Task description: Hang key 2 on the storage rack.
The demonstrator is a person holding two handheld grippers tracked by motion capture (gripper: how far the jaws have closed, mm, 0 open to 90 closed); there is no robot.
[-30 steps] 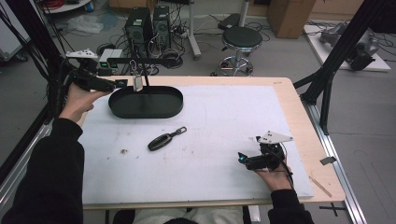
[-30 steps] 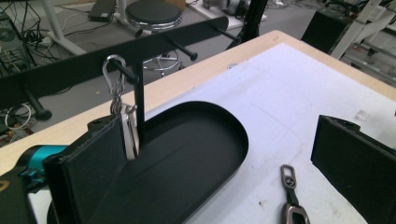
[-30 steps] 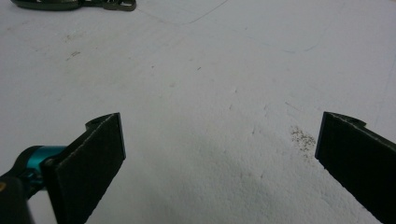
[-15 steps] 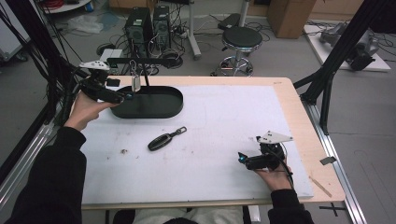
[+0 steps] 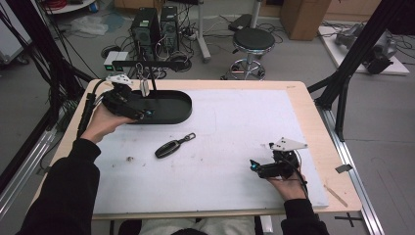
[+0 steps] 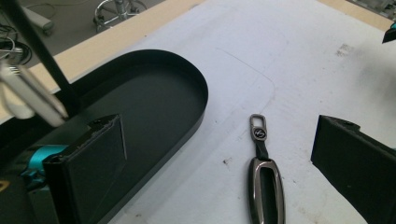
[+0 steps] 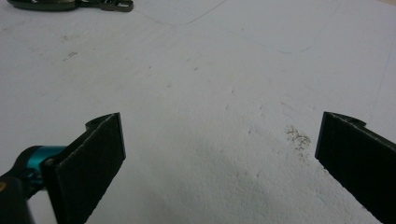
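A dark key fob (image 5: 169,147) with a metal clip lies on the white mat, in front of a black oval tray (image 5: 183,106). My left gripper (image 5: 146,113) hovers over the tray's left end, open and empty. In the left gripper view its jaws stand wide apart (image 6: 219,154), the left one above the tray (image 6: 201,93), and the key fob (image 6: 264,186) lies between them lower down. My right gripper (image 5: 253,165) rests near the mat's front right, open (image 7: 219,154) over bare mat. The key fob (image 7: 70,4) lies far off at that view's top left.
A thin black stand (image 5: 147,63) rises at the tray's back left with a pale key tag (image 5: 143,87) hanging from it, close to my left gripper. The tag (image 6: 28,95) and post (image 6: 42,56) show beside the left jaw. The wooden table edge (image 5: 313,122) frames the mat.
My left gripper has swung from the tray's far left corner to the right, coming over the tray's left end and pointing toward the key fob. The right gripper has not moved.
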